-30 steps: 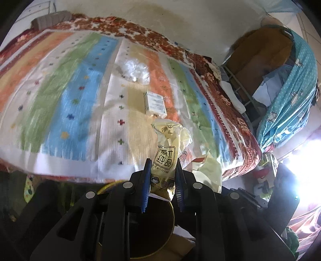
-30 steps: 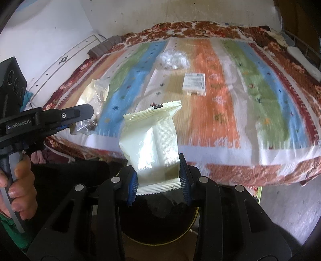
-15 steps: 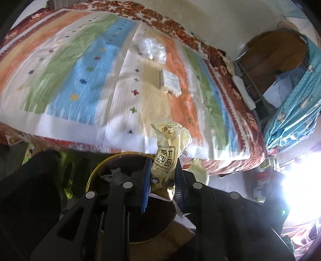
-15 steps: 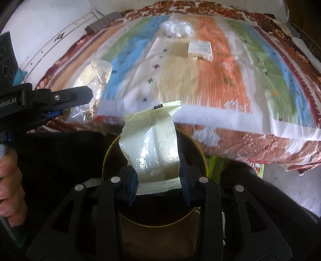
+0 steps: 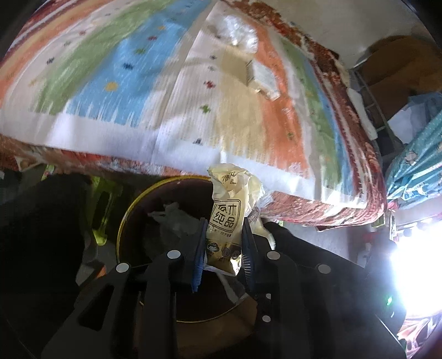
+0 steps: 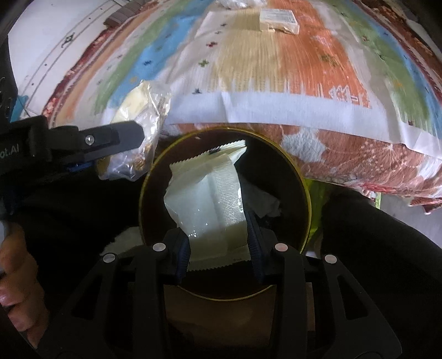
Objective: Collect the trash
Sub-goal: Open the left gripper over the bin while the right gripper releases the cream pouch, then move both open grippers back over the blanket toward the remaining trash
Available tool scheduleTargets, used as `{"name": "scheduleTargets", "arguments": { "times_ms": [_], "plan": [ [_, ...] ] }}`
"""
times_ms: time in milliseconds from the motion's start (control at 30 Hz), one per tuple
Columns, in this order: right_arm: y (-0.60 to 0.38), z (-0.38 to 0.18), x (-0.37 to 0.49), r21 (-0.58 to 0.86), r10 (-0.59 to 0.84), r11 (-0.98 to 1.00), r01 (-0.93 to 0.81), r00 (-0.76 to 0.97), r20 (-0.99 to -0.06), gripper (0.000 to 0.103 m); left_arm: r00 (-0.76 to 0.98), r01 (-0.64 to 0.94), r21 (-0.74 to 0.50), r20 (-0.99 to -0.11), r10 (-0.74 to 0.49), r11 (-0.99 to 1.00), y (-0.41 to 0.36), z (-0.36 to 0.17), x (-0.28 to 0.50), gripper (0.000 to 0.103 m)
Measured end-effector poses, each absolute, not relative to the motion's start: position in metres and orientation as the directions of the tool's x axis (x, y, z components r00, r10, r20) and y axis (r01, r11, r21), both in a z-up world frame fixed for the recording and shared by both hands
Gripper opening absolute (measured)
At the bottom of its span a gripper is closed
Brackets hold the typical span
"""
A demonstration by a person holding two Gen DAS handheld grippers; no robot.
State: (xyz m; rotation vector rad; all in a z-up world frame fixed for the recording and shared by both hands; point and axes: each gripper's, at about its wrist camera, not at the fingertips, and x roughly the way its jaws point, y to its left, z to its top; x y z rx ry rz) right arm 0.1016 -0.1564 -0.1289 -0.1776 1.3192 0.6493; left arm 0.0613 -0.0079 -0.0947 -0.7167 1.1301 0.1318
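Note:
My left gripper (image 5: 222, 243) is shut on a crumpled yellow snack wrapper (image 5: 226, 218) with dark printed characters, held over the near rim of a round bin (image 5: 121, 229) with a gold edge. My right gripper (image 6: 219, 248) is shut on a pale cream wrapper (image 6: 210, 193) with serrated ends, which hangs over the mouth of the same bin (image 6: 301, 176). In the right wrist view the left gripper (image 6: 116, 140) reaches in from the left with its crinkled yellow wrapper (image 6: 138, 118) just outside the bin's rim. White crumpled trash (image 5: 176, 221) lies inside the bin.
A bed with a striped blanket (image 5: 138, 69) fills the upper half of both views; its edge overhangs the bin. A small white box (image 6: 279, 18) and a clear plastic wad (image 5: 240, 30) lie on it. A hand (image 6: 16, 276) grips the left handle. Clutter stands at the right (image 5: 408, 154).
Both grippers have sunk from above the bed's edge down toward the bin, tilting more steeply downward. The bin now fills the lower middle of both views. Both wrappers stay gripped.

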Motion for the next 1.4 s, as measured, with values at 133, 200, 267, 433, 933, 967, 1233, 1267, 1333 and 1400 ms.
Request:
{"name": "scheduleTargets", "arguments": {
  "times_ms": [133, 200, 267, 433, 933, 967, 1233, 1267, 1333, 1400],
  "plan": [
    [-0.157, -0.143, 0.107, 0.238, 0.316, 0.833, -0.5, 0.077, -0.946, 0.035, 0.412, -0.483, -0.436, -0.878, -0.243, 0.759, -0.006, -0.106, 0.064, 0.023],
    [-0.156, -0.15, 0.108, 0.24, 0.307, 0.839, -0.488, 0.062, -0.95, 0.035, 0.401, -0.498, -0.429, -0.885, -0.239, 0.754, -0.004, -0.111, 0.066, 0.023],
    [-0.154, -0.156, 0.108, 0.23, 0.292, 0.845, -0.483, 0.055, -0.955, 0.035, 0.387, -0.51, -0.421, -0.891, -0.237, 0.75, -0.003, -0.115, 0.067, 0.023],
    [-0.149, -0.168, 0.106, 0.213, 0.261, 0.851, -0.479, 0.036, -0.965, 0.035, 0.358, -0.535, -0.414, -0.901, -0.246, 0.736, -0.001, -0.124, 0.07, 0.023],
    [-0.154, -0.144, 0.113, 0.226, 0.31, 0.853, -0.471, 0.109, -0.944, 0.065, 0.42, -0.533, -0.44, -0.879, -0.225, 0.723, 0.013, -0.107, 0.07, 0.061],
    [-0.153, -0.14, 0.115, 0.225, 0.316, 0.851, -0.474, 0.121, -0.941, 0.066, 0.425, -0.533, -0.435, -0.879, -0.214, 0.726, 0.015, -0.104, 0.071, 0.062],
    [-0.156, -0.11, 0.123, 0.239, 0.371, 0.838, -0.491, 0.19, -0.909, 0.073, 0.472, -0.508, -0.406, -0.869, -0.149, 0.759, 0.025, -0.073, 0.087, 0.069],
    [-0.156, -0.106, 0.124, 0.249, 0.383, 0.831, -0.497, 0.188, -0.905, 0.073, 0.477, -0.497, -0.401, -0.867, -0.143, 0.77, 0.025, -0.068, 0.089, 0.069],
    [-0.155, -0.099, 0.127, 0.254, 0.395, 0.825, -0.504, 0.194, -0.898, 0.073, 0.481, -0.489, -0.39, -0.867, -0.131, 0.781, 0.026, -0.062, 0.094, 0.07],
    [-0.154, -0.088, 0.132, 0.25, 0.406, 0.82, -0.515, 0.216, -0.888, 0.076, 0.482, -0.486, -0.384, -0.867, -0.126, 0.785, 0.031, -0.058, 0.1, 0.07]
  ]
}}
